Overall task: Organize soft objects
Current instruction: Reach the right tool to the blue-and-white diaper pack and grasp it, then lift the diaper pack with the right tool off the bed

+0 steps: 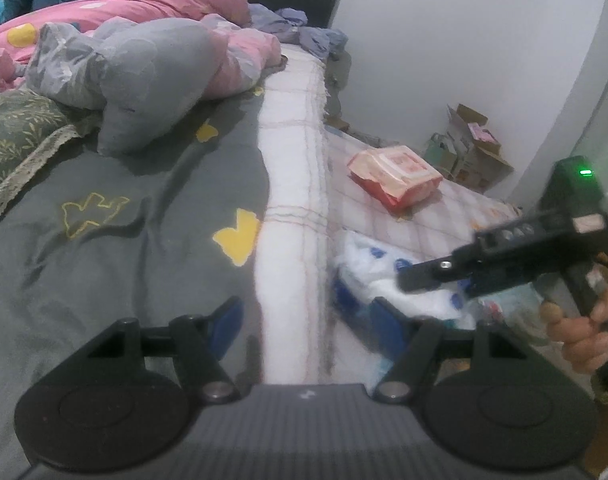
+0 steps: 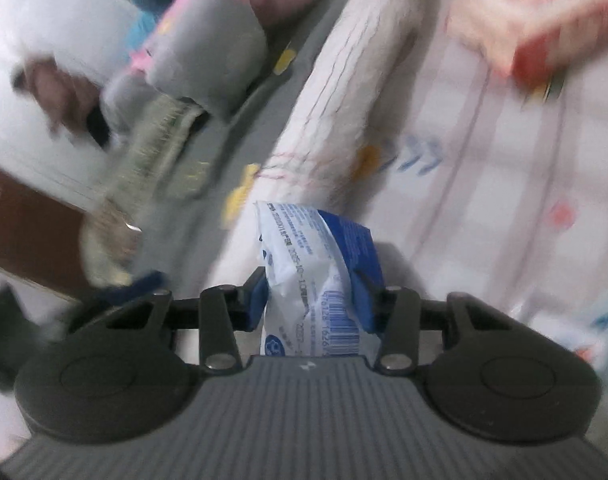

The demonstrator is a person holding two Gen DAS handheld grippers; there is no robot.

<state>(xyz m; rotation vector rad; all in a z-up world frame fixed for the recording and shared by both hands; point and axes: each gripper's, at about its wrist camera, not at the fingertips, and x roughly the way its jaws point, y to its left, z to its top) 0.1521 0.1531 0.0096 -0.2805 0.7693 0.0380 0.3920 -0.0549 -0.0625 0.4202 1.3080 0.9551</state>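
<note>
- Left wrist view: the left gripper [image 1: 304, 320] was held wide open over the bed, with nothing between its blue pads [image 1: 224, 328]; only the white blanket [image 1: 292, 200] showed in the gap.
- In the same view the right gripper [image 1: 423, 280] was seen at the right, carried by a hand [image 1: 583, 332], its tip over a white-and-blue pack [image 1: 367, 276] lying on the sheet [image 1: 443, 212]; whether it was clamped could not be told from here because of blur.
- A red pack [image 1: 395, 176] lay further back on the sheet, well apart, and a grey pillow [image 1: 152, 84] rested on the grey cover [image 1: 104, 240].
- Right wrist view: the right gripper [image 2: 311, 296] was seen partly closed on the pack [image 2: 315, 272], a blue pad pressed into each side of the soft wrapper.
- The grip was judged risky: the wrapper was crumpled and slick, and only its lower part was caught, so it could be pulled out by a quick swing.
- Heavy blur was seen around it; a fast move could let the pack slide or tilt.
- The open left gripper lay near; a collision or a snag on the blanket could be caused by crowding.
</note>
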